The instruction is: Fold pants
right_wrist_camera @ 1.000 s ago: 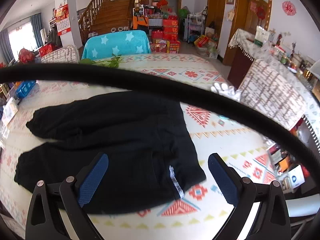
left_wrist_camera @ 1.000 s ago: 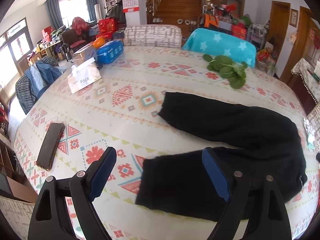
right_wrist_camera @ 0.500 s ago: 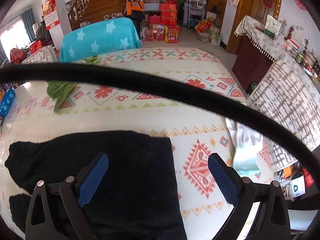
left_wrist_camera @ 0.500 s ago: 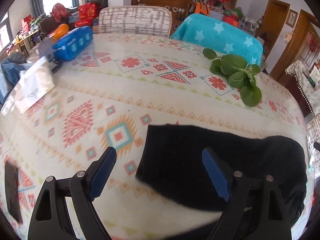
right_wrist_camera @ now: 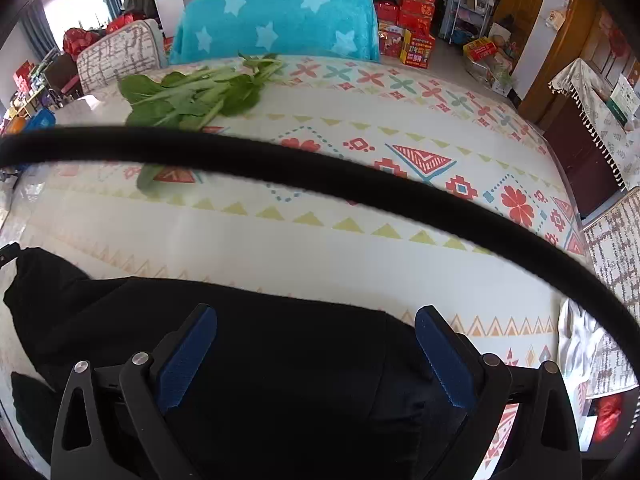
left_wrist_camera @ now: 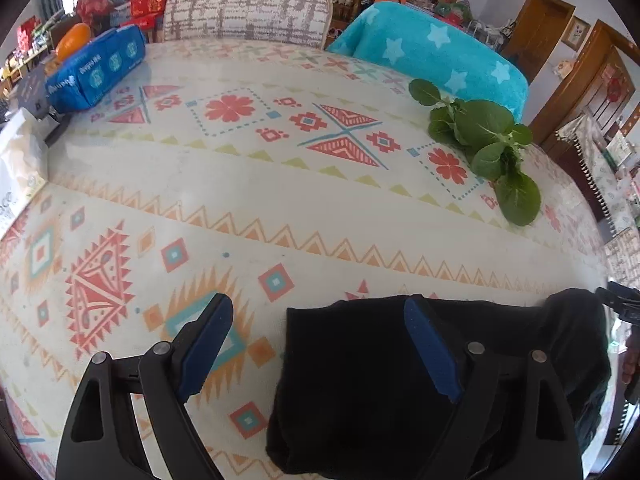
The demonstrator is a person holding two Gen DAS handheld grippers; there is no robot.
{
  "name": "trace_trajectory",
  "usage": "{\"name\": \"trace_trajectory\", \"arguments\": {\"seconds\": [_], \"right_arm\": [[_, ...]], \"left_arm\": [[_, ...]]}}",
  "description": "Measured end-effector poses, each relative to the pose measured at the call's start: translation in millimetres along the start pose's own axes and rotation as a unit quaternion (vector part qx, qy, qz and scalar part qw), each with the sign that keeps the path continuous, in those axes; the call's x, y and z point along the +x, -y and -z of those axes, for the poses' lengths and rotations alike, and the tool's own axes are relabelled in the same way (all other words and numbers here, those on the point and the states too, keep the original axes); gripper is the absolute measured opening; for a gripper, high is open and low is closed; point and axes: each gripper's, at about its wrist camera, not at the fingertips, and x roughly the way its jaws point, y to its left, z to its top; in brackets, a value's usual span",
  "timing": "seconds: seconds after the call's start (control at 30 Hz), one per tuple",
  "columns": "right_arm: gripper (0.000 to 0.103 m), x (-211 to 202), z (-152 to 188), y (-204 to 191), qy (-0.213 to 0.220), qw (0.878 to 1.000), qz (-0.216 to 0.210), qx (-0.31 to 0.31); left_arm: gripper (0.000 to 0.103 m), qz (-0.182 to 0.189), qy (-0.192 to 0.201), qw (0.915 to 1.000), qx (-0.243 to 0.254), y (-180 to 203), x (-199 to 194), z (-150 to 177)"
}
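Patterned tabletop (left_wrist_camera: 280, 200) in a cluttered living room. Left tongs (left_wrist_camera: 318, 342) stand apart, holding nothing, over the leg end of the black pants (left_wrist_camera: 360, 392), one pad above the fabric and the other above bare cloth. Right tongs (right_wrist_camera: 316, 354) also stand apart, holding nothing, over the pants (right_wrist_camera: 288, 360). Farther out lie greens (left_wrist_camera: 488, 148), well apart from the pants, and a blue pack (left_wrist_camera: 96, 68) at the left edge.
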Motion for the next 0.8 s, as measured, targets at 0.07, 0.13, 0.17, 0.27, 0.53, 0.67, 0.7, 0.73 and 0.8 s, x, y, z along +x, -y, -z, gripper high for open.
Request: {"name": "trace_trajectory", "arguments": {"seconds": [0.07, 0.13, 0.17, 0.27, 0.53, 0.67, 0.7, 0.73, 0.8], "right_arm": [[0.100, 8.2, -1.1, 5.9, -0.009, 1.000, 0.004, -0.002], [0.099, 15.9, -0.1, 14.3, -0.020, 1.000, 0.015, -0.005], [0.099, 19.9, 1.4, 19.4, -0.026, 0.999, 0.020, -0.004], [0.098, 25.1, 5.5, 31.0, -0.037, 0.999, 0.021, 0.006], [0.098, 35.9, 5.0, 30.1, -0.039, 0.999, 0.015, -0.001], [0.098, 39.1, 3.7, 31.6, -0.039, 0.999, 0.006, 0.006], [0.098, 39.1, 4.1, 31.1, -0.039, 0.999, 0.004, 0.006], [0.098, 39.2, 4.2, 31.5, -0.040, 0.999, 0.003, 0.008], [0.098, 38.9, 4.6, 31.4, -0.040, 0.999, 0.000, 0.012]], "left_arm": [[0.087, 0.013, -0.002, 0.9999, 0.008, 4.3, 2.6, -0.5], [0.087, 0.018, -0.004, 0.9997, 0.016, 9.4, 4.4, -0.3], [0.087, 0.022, -0.004, 0.9995, 0.022, 12.3, 5.6, -0.3], [0.087, 0.023, -0.007, 0.9992, 0.032, 16.1, 10.6, 0.8], [0.087, 0.038, -0.019, 0.9984, 0.036, 15.4, 21.9, 0.3], [0.043, 0.051, -0.020, 0.9970, 0.054, 20.5, 21.1, -1.2], [0.020, 0.051, -0.024, 0.9965, 0.061, 22.6, 21.8, -0.8], [0.009, 0.059, -0.038, 0.9956, 0.063, 23.3, 24.2, 0.3], [0.009, 0.077, -0.040, 0.9944, 0.060, 22.7, 23.6, 1.2]]}}
